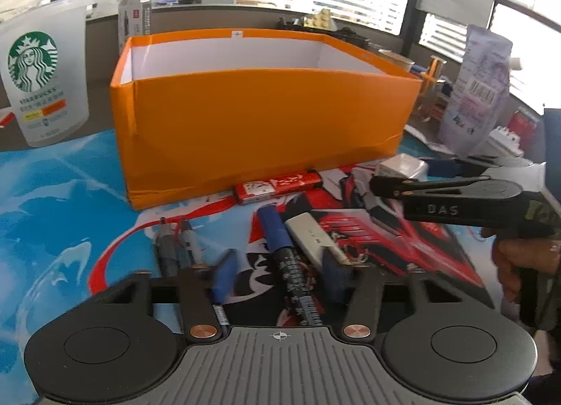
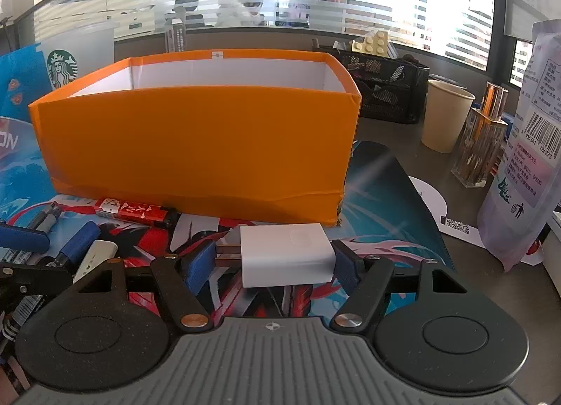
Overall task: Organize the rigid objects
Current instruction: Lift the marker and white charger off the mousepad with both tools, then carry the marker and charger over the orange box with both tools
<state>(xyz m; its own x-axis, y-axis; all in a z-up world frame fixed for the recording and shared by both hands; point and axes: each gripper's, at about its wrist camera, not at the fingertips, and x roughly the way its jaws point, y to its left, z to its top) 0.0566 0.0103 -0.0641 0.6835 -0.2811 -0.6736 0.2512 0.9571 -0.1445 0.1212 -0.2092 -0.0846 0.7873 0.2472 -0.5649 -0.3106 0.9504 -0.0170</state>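
Note:
An open orange box (image 1: 259,124) with a white inside stands on the printed mat; it also shows in the right wrist view (image 2: 196,145). My left gripper (image 1: 277,275) is open around a blue-capped marker (image 1: 284,254) and a white USB stick (image 1: 312,237), low over the mat. Two grey pens (image 1: 175,247) lie to its left. A red lighter (image 1: 277,186) lies against the box front. My right gripper (image 2: 273,261) is shut on a white plug charger (image 2: 287,254), its blue pads on the prongs and the back end. The charger (image 1: 403,165) also shows in the left wrist view.
A Starbucks cup (image 1: 42,75) stands left of the box. To the right stand a plastic pouch (image 2: 526,159), a paper cup (image 2: 445,114), a clear bottle (image 2: 484,138) and a black mesh organiser (image 2: 389,86). A white card (image 2: 441,208) lies on the desk.

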